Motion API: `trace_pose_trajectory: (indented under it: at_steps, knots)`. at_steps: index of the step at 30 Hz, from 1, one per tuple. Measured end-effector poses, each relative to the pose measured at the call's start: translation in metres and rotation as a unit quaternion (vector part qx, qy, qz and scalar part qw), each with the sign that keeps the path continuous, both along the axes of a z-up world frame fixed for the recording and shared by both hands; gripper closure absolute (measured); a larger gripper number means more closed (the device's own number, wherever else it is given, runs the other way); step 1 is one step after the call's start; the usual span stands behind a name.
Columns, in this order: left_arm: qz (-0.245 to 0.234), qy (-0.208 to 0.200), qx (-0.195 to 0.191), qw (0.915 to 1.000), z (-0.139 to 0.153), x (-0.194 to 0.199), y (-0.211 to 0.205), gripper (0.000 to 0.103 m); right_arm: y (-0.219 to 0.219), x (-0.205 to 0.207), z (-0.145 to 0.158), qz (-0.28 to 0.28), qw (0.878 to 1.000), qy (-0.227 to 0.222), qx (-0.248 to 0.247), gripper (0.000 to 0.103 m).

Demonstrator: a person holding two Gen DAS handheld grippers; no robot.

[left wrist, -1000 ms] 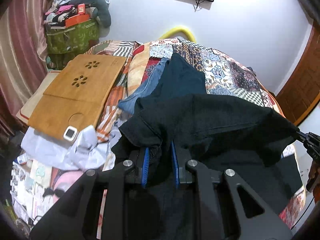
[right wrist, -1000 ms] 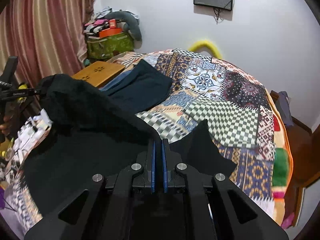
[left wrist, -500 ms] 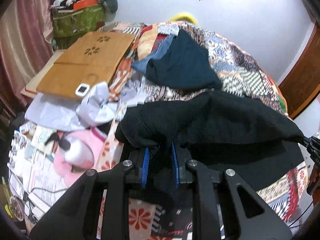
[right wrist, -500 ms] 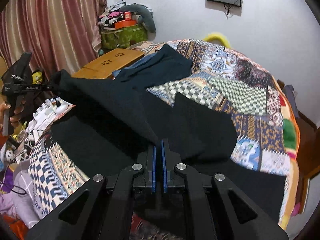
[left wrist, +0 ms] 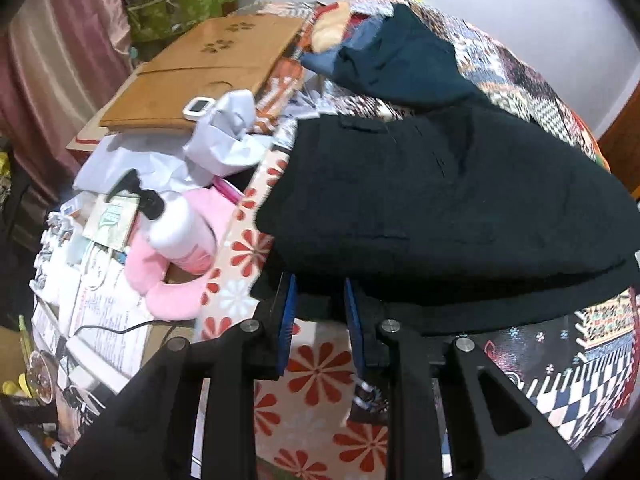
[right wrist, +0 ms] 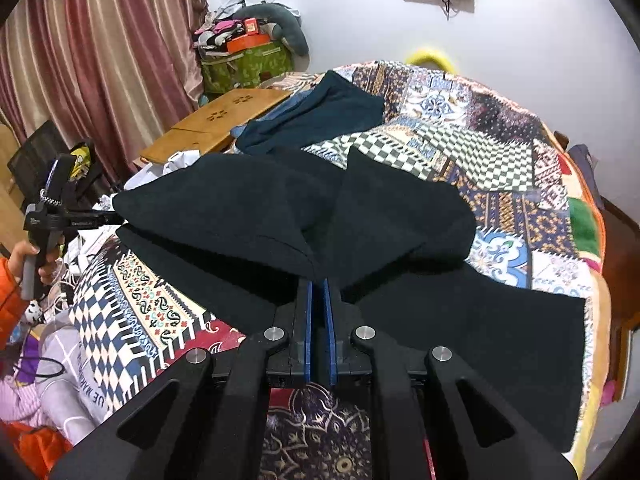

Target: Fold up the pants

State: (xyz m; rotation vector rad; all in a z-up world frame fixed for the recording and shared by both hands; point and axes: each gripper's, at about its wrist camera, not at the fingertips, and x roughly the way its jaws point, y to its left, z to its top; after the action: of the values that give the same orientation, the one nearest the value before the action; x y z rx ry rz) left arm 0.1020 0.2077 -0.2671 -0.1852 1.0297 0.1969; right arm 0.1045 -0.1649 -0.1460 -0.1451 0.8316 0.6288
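Gripping one edge of the black fabric pants (right wrist: 280, 208) in both the left gripper (left wrist: 320, 304) and right gripper (right wrist: 317, 300), jaws clenched, you hold the fold above the patchwork quilted bed's (right wrist: 500, 160) near edge, seemingly to lay it flat.
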Motion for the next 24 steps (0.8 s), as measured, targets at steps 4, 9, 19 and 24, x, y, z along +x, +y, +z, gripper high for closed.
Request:
trace_pose_trajectory:
  at_steps: [4, 9, 19, 24]
  knots:
    - [0.011, -0.022, 0.026, 0.9994, 0.022, -0.005, 0.002, 0.079, -0.007, -0.005, 0.016, -0.010, 1.000, -0.023, 0.009, 0.097]
    - [0.007, -0.056, 0.033, 0.9979, 0.052, 0.000, -0.004, 0.072, -0.010, 0.002, 0.033, -0.024, 0.999, -0.036, 0.020, 0.096]
    - [-0.023, -0.091, 0.027, 0.9952, 0.081, 0.051, -0.040, 0.012, 0.007, 0.054, 0.032, -0.030, 0.999, -0.034, 0.004, 0.052]
    - [-0.050, -0.078, 0.018, 0.9955, 0.078, 0.088, -0.063, 0.012, 0.030, 0.091, 0.018, -0.010, 1.000, 0.003, -0.018, 0.052]
